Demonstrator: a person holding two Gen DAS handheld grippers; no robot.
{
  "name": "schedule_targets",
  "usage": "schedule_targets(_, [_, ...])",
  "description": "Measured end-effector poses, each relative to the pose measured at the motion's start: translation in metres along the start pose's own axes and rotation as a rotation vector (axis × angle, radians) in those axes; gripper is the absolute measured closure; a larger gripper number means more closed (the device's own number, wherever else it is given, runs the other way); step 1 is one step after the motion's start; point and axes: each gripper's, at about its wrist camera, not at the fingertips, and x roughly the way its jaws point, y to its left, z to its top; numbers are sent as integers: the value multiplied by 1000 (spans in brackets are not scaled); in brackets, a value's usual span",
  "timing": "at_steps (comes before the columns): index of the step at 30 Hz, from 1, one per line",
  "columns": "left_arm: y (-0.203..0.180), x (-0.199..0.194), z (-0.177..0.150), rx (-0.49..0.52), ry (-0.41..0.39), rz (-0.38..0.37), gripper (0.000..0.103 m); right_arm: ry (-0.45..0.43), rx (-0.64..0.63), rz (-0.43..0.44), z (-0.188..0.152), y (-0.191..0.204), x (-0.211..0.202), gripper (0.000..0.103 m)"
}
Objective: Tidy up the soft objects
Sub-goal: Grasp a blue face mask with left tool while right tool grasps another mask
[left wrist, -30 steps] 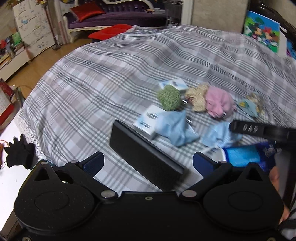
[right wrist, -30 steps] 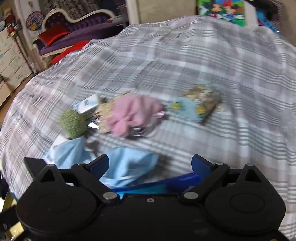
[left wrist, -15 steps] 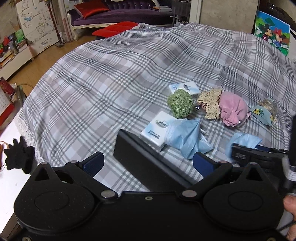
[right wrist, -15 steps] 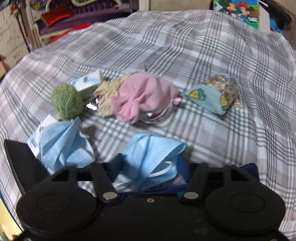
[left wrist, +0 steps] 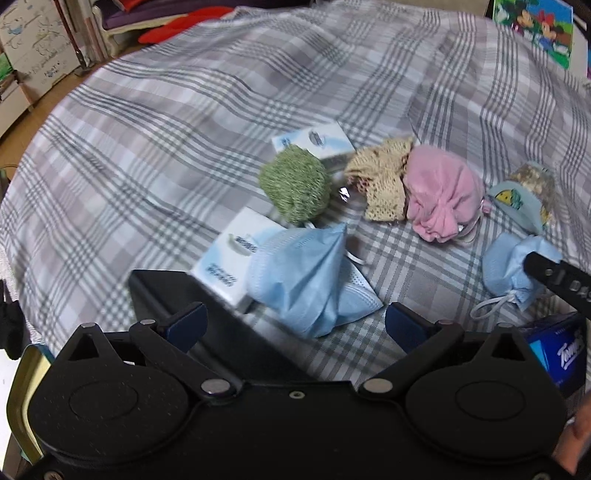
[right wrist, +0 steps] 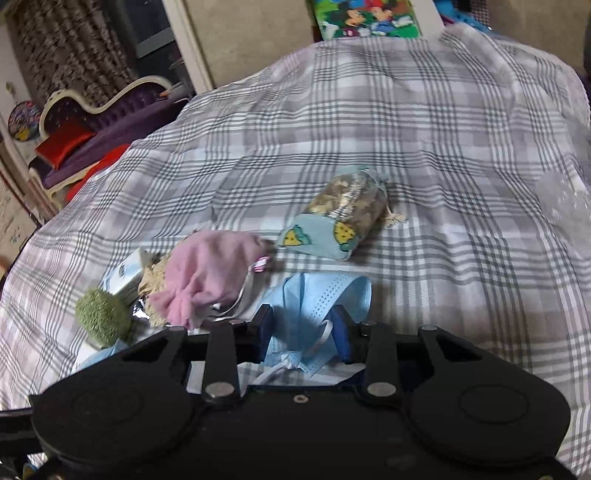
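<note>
Farthest left, a black tray (left wrist: 173,295) lies at the edge of the plaid bed cover (left wrist: 184,122), partly under the left gripper (left wrist: 295,321), whose fingers stand wide apart and hold nothing. Just beyond it a crumpled blue mask (left wrist: 306,277) rests against a white tissue pack (left wrist: 229,258), with a green pom-pom (left wrist: 293,184), a beige lace piece (left wrist: 384,181) and a pink pouch (left wrist: 439,195) in a row behind. Next comes a small printed bag (right wrist: 343,221), and at the right the second blue mask (right wrist: 321,295) sits pinched in the right gripper (right wrist: 303,332), its fingers closed most of the way on the folded fabric, one ear loop hanging loose.

The grip looks shallow: the thin fabric could slide out on a lift, or the dangling loop could snag the pink pouch lying just beside it and drag it along. The bed cover is soft and wrinkled, so things may roll or tilt.

Around the bed are a purple sofa (right wrist: 110,110) with a red cushion (right wrist: 62,140), patterned curtains (right wrist: 74,48) and a cartoon poster (right wrist: 369,18).
</note>
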Motion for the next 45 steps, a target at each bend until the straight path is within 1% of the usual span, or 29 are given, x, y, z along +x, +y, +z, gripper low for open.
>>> schedule_targets(4, [-8,13,4,21,24,-11,6,6,26,29,0,-5,1,70])
schedule_targets(5, [-10,16,6,30,31,-22,11,2,29,30,0,-6,1,71])
schedule_targets(6, [-11,18,6,37,42,-33,19,-1,30,30,-1,-5,1,71])
schedule_targets(7, [-12,21,7,41,57,-46,22,-3,30,33,-1,-5,1,71])
schedule_targets(8, [-13,25,8,38,73,-57,28,-2,30,34,-1,-5,1,71])
schedule_targets(9, [-13,28,9,31,83,-64,38,-2,32,36,-1,-6,2,71])
schedule_targets(10, [-13,31,11,23,93,-73,44,-3,35,38,-1,-6,2,71])
schedule_targets(11, [-12,34,12,15,106,-84,55,-6,37,40,-1,-7,1,74])
schedule_targets(12, [-11,35,13,4,117,-95,61,-10,39,43,-1,-8,1,75])
schedule_targets(15, [-8,28,14,-9,102,-120,61,-25,41,48,0,-8,-2,75])
schedule_targets(17, [-7,21,16,-9,77,-114,62,-30,47,58,0,-9,-3,78])
schedule_targets(19, [-6,12,18,-6,56,-113,64,-38,60,71,0,-11,-4,79])
schedule_targets(23, [-3,-4,21,-7,20,-118,64,-76,90,83,2,-16,-12,77])
schedule_targets(24, [-4,-7,22,-4,13,-119,63,-84,101,83,2,-18,-13,72])
schedule_targets(25, [-4,-8,23,-1,5,-114,61,-88,107,83,3,-19,-14,53])
schedule_targets(26, [-4,-7,24,1,0,-101,54,-88,108,79,4,-19,-13,33])
schedule_targets(27, [-5,-5,24,4,-3,-84,40,-86,107,68,4,-18,-12,27])
schedule_targets(28, [-6,-3,24,4,-10,-64,32,-87,102,55,4,-16,-11,23])
schedule_targets(29, [-6,0,24,1,-19,-40,20,-83,92,35,3,-14,-9,23])
schedule_targets(30, [-7,3,24,-4,-28,-21,19,-76,79,19,4,-11,-6,21])
schedule_targets(31, [-8,5,23,-2,-29,-13,19,-64,67,2,4,-9,-2,13])
schedule_targets(32, [-10,8,23,3,-22,-17,19,-49,59,-16,4,-8,2,12])
schedule_targets(35, [-13,20,24,7,7,-34,12,-2,40,-53,3,-4,15,11])
schedule_targets(39, [-22,34,25,26,28,-9,12,66,17,-83,2,1,32,11])
schedule_targets(41, [-24,40,27,26,41,0,13,83,13,-102,1,1,37,12])
schedule_targets(42, [-24,44,28,23,53,-2,18,89,7,-124,0,1,39,13])
schedule_targets(43, [-23,46,29,19,63,-7,24,97,1,-137,-1,1,41,21])
schedule_targets(44, [-21,47,30,13,72,-18,41,98,-9,-147,-2,1,41,32])
schedule_targets(45, [-19,48,31,6,83,-30,52,92,-17,-154,-2,1,40,39])
